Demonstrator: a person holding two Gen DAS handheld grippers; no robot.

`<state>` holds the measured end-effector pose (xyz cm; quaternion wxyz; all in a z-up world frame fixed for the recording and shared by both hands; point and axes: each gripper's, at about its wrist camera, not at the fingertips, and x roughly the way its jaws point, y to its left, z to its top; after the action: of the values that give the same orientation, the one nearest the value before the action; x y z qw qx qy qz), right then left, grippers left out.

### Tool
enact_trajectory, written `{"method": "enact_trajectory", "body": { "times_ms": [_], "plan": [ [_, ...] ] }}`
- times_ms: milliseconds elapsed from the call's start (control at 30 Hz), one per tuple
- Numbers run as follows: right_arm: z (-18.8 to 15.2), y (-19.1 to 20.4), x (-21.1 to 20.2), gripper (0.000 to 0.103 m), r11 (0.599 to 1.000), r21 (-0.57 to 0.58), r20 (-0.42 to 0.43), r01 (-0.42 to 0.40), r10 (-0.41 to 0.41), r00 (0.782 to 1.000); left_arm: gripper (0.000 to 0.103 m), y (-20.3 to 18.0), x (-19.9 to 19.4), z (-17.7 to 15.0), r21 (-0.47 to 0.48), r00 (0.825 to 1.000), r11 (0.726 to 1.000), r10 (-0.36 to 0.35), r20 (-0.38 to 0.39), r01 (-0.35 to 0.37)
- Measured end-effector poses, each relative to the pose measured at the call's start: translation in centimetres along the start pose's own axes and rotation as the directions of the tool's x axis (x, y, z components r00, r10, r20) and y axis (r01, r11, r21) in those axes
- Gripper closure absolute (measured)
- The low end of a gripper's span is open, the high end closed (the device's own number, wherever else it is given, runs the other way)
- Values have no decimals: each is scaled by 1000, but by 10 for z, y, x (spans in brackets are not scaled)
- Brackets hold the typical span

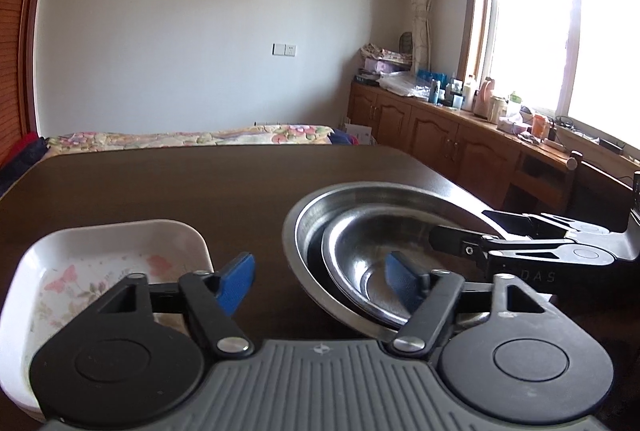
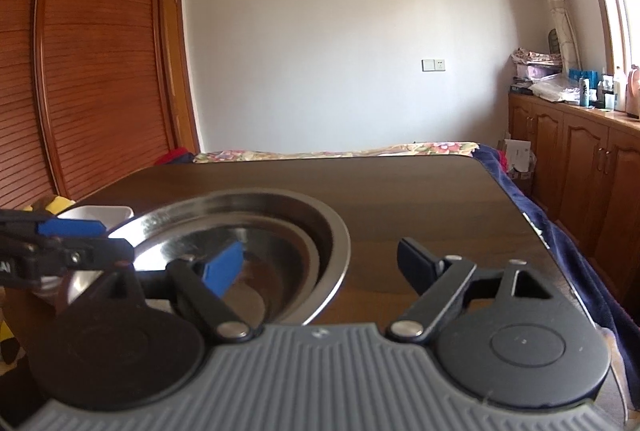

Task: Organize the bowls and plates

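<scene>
Left gripper (image 1: 320, 281): spread wide, holding nothing; its right finger sits over the small steel bowl (image 1: 360, 251).
Right gripper (image 2: 324, 267): wide open, empty; its left finger seems to reach inside the bowls.
Bowls: small one nested in the large steel bowl (image 1: 316, 215), on the bench (image 1: 180, 183).
White tray (image 1: 80, 259): left of them.

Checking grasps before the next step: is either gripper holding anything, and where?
Nothing is held. Left gripper and right gripper are both open astride the steel bowls' rims.
</scene>
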<state>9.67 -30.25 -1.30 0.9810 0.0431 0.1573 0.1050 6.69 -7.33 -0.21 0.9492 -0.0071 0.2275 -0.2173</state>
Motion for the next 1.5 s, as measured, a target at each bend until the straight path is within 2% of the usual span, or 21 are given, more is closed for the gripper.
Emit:
{"method": "enact_trajectory", "body": {
  "times_ms": [100, 467, 600, 667, 733, 900, 1067, 1500],
  "plan": [
    [0, 1, 1, 19, 1000, -1, 3, -2, 2, 1000, 39, -1, 3, -2, -3, 1000, 1000, 5, -16, -5],
    [-1, 0, 3, 20, 1000, 4, -14, -17, 17, 1000, 44, -6, 10, -5, -20, 999, 1000, -6, -51, 5],
    [-1, 0, 4, 25, 1000, 10, -21, -23, 24, 1000, 44, -7, 11, -6, -20, 998, 1000, -13, -56, 12],
    [-2, 1, 3, 35, 1000, 5, -15, -27, 27, 1000, 44, -6, 12, -6, -24, 998, 1000, -19, -61, 17],
    [-3, 1, 5, 50, 999, -6, -24, -38, 38, 999, 45, -3, 14, -5, -26, 997, 999, -23, -69, 21],
    [1, -6, 8, 56, 997, 32, -52, -74, 75, 996, 53, -8, 19, -4, -18, 996, 999, -46, -71, 44],
    [2, -10, 11, 59, 995, 71, -60, -77, 81, 995, 55, -8, 21, -5, -15, 996, 999, -51, -71, 50],
    [-3, 8, 6, 67, 998, -19, -61, -57, 55, 997, 57, -9, 22, -7, -14, 996, 998, -59, -71, 58]
  ]
}}
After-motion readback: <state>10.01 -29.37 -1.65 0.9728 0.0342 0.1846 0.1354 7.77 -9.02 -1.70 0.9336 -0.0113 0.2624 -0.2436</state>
